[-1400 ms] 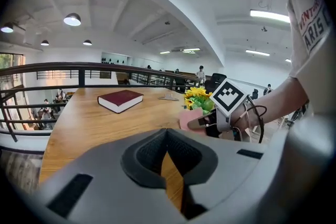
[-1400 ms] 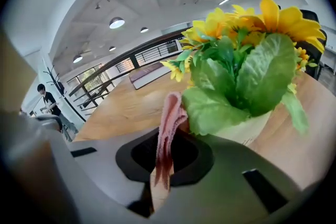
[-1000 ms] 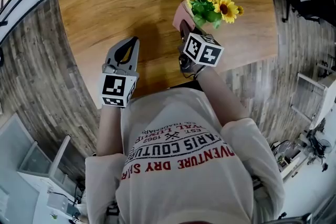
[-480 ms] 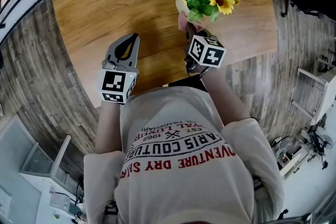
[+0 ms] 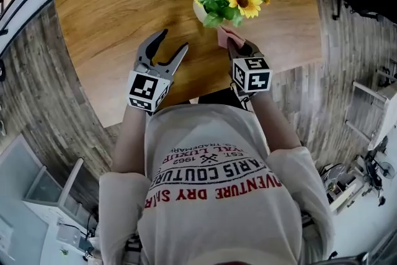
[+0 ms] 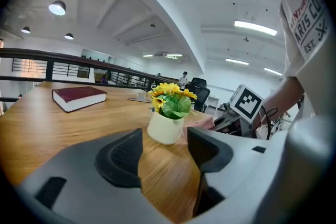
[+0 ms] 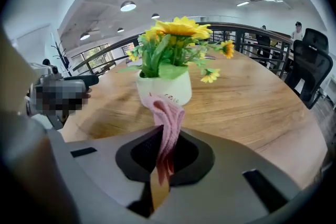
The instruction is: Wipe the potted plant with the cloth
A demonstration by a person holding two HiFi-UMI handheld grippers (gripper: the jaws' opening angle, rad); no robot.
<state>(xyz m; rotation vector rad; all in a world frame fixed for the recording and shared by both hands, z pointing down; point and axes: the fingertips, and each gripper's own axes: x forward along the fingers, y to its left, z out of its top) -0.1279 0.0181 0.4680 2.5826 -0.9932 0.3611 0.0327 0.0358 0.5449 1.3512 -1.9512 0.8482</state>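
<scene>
Opening just now, my left claw [image 5: 173, 41] is half-spread, empty, near the potted plant [image 5: 217, 0]; right claw [image 5: 236, 43] pinches the cloth [image 5: 224, 36] beside it for wiping.

A round wooden table [image 5: 124, 15] stands on a floor [image 5: 56, 108] of grey, weathered-looking planks. A dark red book [image 6: 79, 98] lies closed near the table's far edge. Beyond the table runs a dark railing [image 6: 21, 52] (a figure or two stand past it, too small to make out). The white ceiling [image 6: 131, 8] curves overhead, lit by round lamps [image 6: 58, 7] and long strip lights [image 6: 255, 28]. Black office chairs [image 7: 313, 60] stand off to one side.
</scene>
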